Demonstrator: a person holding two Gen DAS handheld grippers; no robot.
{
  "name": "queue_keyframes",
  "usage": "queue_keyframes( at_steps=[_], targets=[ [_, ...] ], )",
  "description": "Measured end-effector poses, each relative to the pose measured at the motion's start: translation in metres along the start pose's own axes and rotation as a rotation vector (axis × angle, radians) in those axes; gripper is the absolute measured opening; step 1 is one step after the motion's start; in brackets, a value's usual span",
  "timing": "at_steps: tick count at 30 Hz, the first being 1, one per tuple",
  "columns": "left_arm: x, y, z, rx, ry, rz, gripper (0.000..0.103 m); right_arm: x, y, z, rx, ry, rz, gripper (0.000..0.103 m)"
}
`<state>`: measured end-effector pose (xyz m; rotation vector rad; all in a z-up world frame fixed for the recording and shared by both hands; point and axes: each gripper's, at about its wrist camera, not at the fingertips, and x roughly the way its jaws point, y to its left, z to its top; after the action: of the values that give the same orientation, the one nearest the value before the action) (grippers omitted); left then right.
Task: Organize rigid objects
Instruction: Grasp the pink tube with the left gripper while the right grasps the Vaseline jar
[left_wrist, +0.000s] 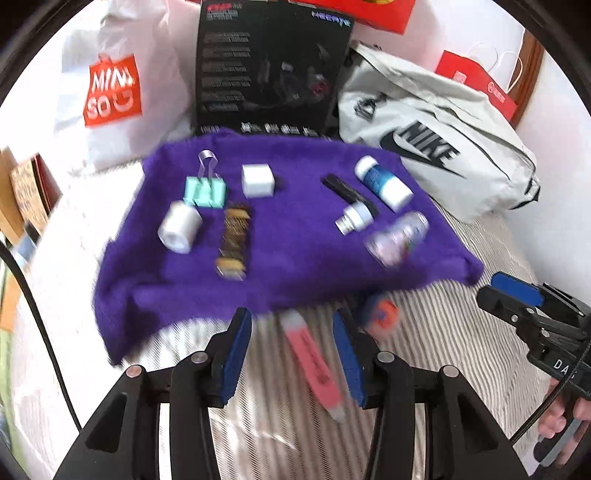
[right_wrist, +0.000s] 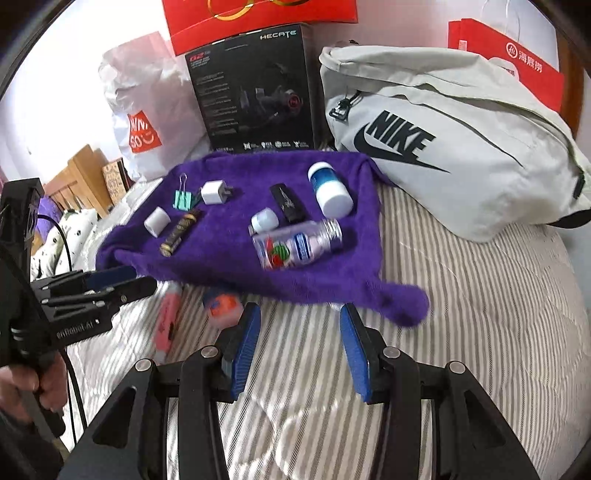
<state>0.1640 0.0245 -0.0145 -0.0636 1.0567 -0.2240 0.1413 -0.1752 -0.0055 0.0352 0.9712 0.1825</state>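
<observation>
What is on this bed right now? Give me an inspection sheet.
Surface: striped bedding with a purple towel spread on it.
Job's things: on the towel, binder clip, charger plug, white roll, black stick, blue-labelled bottle, clear bottle; off it, pink tube and orange-and-blue item.
Clutter: Nike bag, black box, Miniso bag, red bags.
Grippers: left tool and right tool open, empty.
Cables: black cable at left.
Surroundings: wooden furniture.
</observation>
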Motion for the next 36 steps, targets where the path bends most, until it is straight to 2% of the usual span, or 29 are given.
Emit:
queue_keyframes(
  at_steps=[3,5,8,11,12,14,20,22,24,27,30,36],
  targets=[
    [0.011,-0.013,-0.014,0.015,0.009,0.002,0.044,-0.004,0.002,-0.008,-0.012,-0.003,-0.025,0.045],
    [0.022,-0.019,-0.02,0.027,0.035,0.03,0.044,-0.01,0.002,-0.01,-0.026,-0.014,-0.028,0.045],
    [0.032,-0.023,-0.025,0.039,0.046,0.075,0.044,-0.02,0.002,-0.014,-0.068,-0.031,-0.097,0.046],
    [0.031,-0.024,-0.027,0.051,0.022,0.088,0.041,-0.027,-0.004,-0.019,-0.079,-0.031,-0.131,0.046],
    [0.03,-0.024,-0.029,0.062,0.015,0.106,0.037,-0.028,-0.008,-0.021,-0.068,-0.028,-0.126,0.046],
    [0.028,-0.023,-0.033,0.093,0.006,0.139,0.036,-0.03,-0.015,-0.023,-0.046,-0.024,-0.117,0.046],
    [0.025,-0.019,-0.035,0.092,0.006,0.14,0.035,-0.032,-0.019,-0.031,-0.048,-0.014,-0.114,0.046],
    [0.026,-0.02,-0.036,0.093,-0.003,0.138,0.033,-0.03,-0.017,-0.034,-0.059,-0.007,-0.106,0.046],
    [0.025,-0.021,-0.037,0.087,-0.011,0.13,0.023,-0.028,-0.017,-0.037,-0.062,-0.006,-0.088,0.046],
    [0.024,-0.021,-0.039,0.09,-0.025,0.121,0.018,-0.023,-0.017,-0.041,-0.039,-0.003,-0.038,0.046],
    [0.024,-0.02,-0.04,0.083,-0.039,0.1,0.017,-0.011,-0.015,-0.046,0.021,0.015,0.039,0.046],
    [0.017,-0.012,-0.048,0.066,-0.049,0.06,0.017,0.01,0.012,-0.047,-0.013,0.017,0.053,0.046]
  ],
)
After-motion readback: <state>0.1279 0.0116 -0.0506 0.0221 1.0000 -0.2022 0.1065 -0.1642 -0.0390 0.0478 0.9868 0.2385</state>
